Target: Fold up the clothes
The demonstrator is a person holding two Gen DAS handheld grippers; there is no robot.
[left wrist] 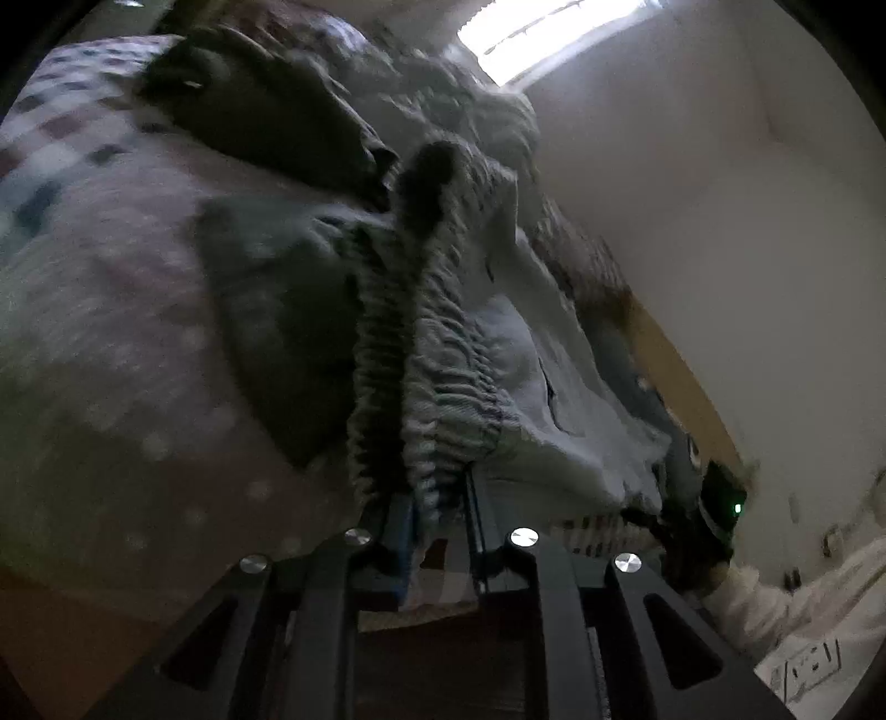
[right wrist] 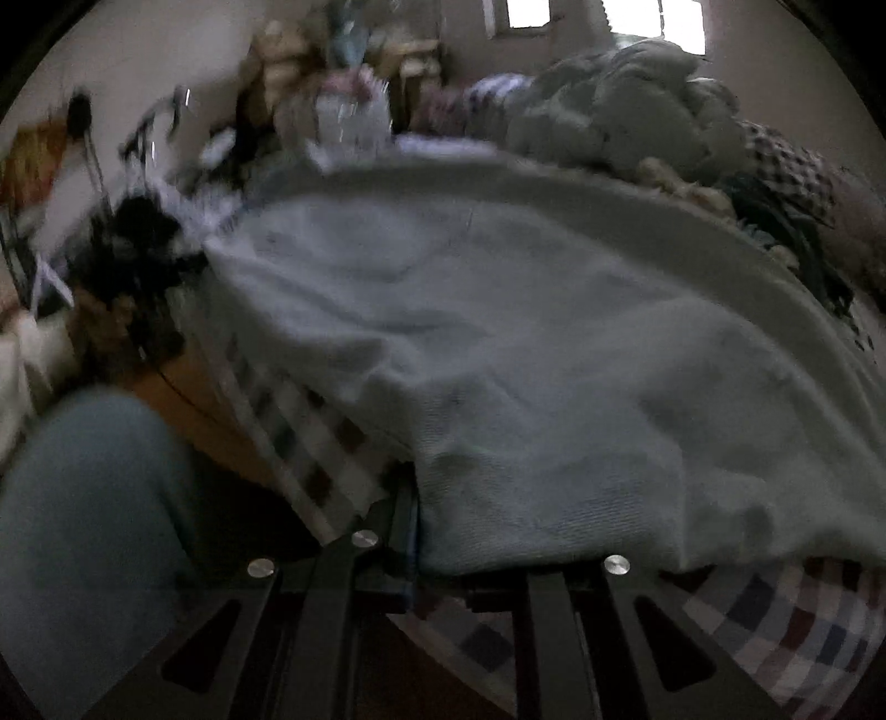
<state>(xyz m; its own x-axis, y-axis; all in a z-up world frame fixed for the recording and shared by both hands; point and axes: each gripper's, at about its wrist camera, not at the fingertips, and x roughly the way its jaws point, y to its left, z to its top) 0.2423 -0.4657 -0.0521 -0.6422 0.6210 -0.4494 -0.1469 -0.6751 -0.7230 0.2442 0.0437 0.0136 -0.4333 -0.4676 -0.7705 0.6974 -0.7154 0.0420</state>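
Tongs, 2: left tongs (left wrist: pixel 437 498) clamp garment (left wrist: pixel 443 354) waistband (ruched), right tongs (right wrist: pixel 437 531) clamp its hem.

— What sort of place?
— A bedroom in a home. A bed under a checked bedsheet (right wrist: pixel 786 620), squares of white, blue and dark red, running to its near edge.
— Anything more?
— Heaped laundry (right wrist: pixel 626 105) toward the far edge, a dark garment (left wrist: pixel 266 105) among it. Plain pale walls (left wrist: pixel 720 232), a bright window (right wrist: pixel 653 22) beyond the bed, a wooden floor (left wrist: pixel 686 371) alongside, cluttered belongings (right wrist: pixel 310 72) against the far wall.
— Blurred?
— Much of it, yes; dim too.
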